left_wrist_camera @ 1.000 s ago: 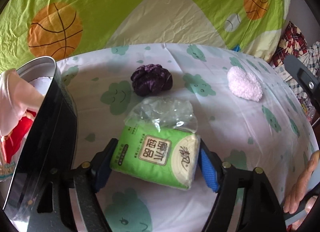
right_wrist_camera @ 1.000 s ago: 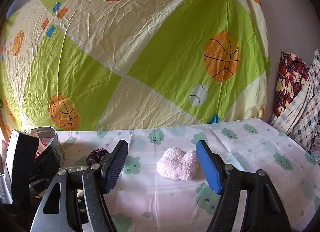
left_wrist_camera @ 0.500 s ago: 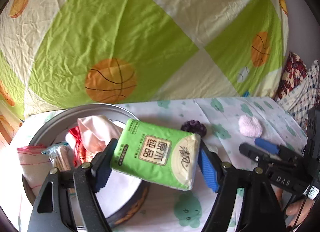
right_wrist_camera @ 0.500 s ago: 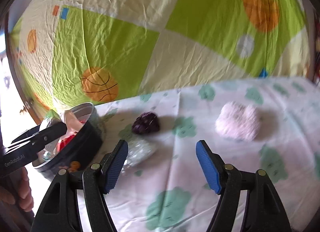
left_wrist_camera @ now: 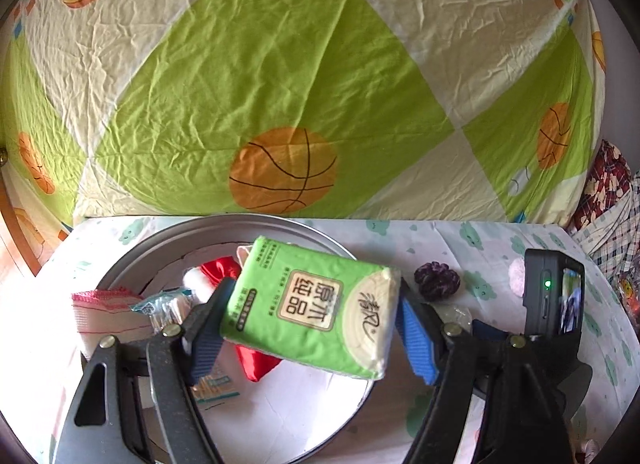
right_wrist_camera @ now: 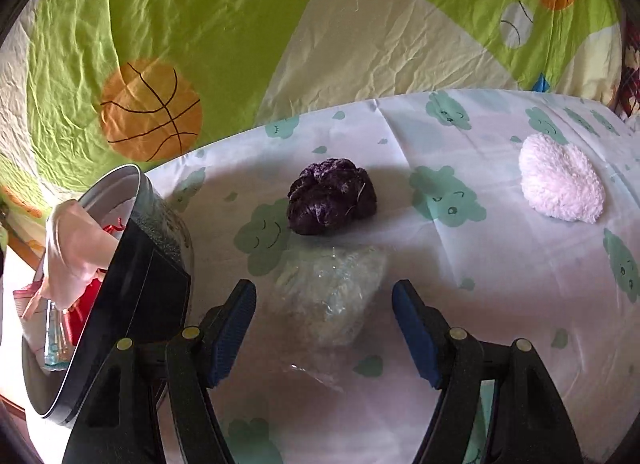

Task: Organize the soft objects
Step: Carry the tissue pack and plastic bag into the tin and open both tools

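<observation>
My left gripper (left_wrist_camera: 312, 328) is shut on a green tissue pack (left_wrist_camera: 312, 304) and holds it above the round metal tin (left_wrist_camera: 280, 224). The tin holds a red cloth (left_wrist_camera: 256, 360), a white and pink cloth (left_wrist_camera: 108, 316) and a small plastic packet. My right gripper (right_wrist_camera: 324, 328) is open, its fingers on either side of a clear crumpled plastic bag (right_wrist_camera: 332, 296) on the table. A dark purple soft ball (right_wrist_camera: 332, 196) lies just beyond it, and a white fluffy heart (right_wrist_camera: 560, 188) lies at the right. The purple ball also shows in the left wrist view (left_wrist_camera: 436, 280).
The tin (right_wrist_camera: 132, 264) stands at the left in the right wrist view, close to my right gripper's left finger. A white tablecloth (right_wrist_camera: 460, 144) with green clouds covers the table. A green and cream basketball sheet (left_wrist_camera: 280, 64) hangs behind. Checked fabrics (left_wrist_camera: 612, 200) lie at the far right.
My left gripper lifted the tissue pack off the table and carried it left over the tin. My right gripper swung left and down from the white heart to the clear plastic bag.
</observation>
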